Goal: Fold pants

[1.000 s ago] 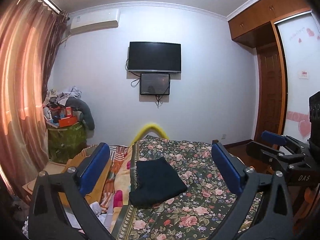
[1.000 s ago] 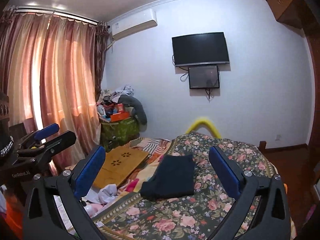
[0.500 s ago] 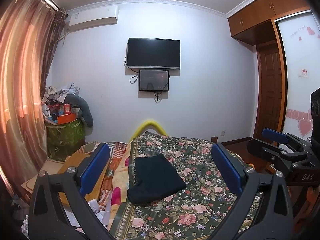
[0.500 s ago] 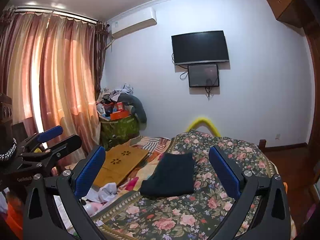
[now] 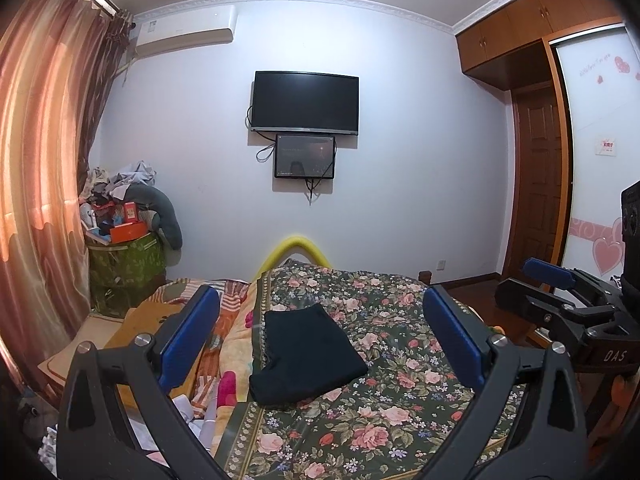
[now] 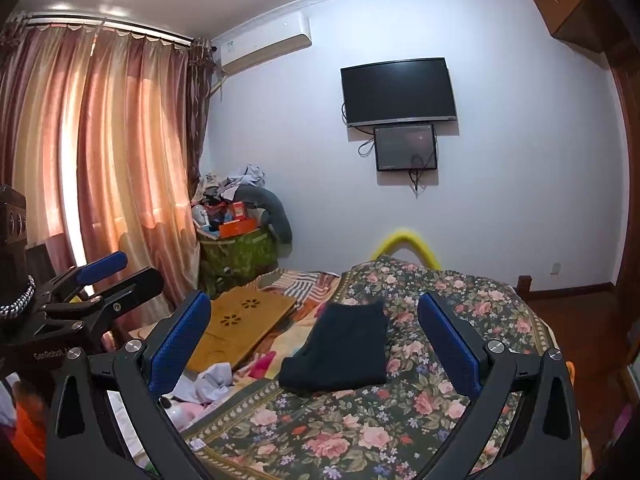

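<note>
While both claws hang well above the bed (image 5: 400,412), the pants (image 5: 304,354) lie on the floral bedspread as a compact dark rectangle, close to the bedspread's curtain-side edge and nearer the foot of the bed than the yellow arch (image 5: 295,249) at its far end.

State of the tools:
- Left claw (image 5: 320,340): jaws spread wide, nothing held, no contact with the pants.
- Right claw (image 6: 314,338): jaws spread wide, nothing held, likewise clear of the pants.

Change over the last second: both views have tilted slightly, so that the pants sit a little lower and further off than before, and the folded bundle itself has not moved or altered in outline. Neither claw has closed at any point in that interval.

Assessment: the pants appear already folded into a neat stack with square edges, and the claws are drawing back from them. The task is judged complete or nearly so. Beside the pants, toward the curtain (image 6: 100,152), loose bedding and a wooden tray (image 6: 240,328) lie undisturbed.
</note>
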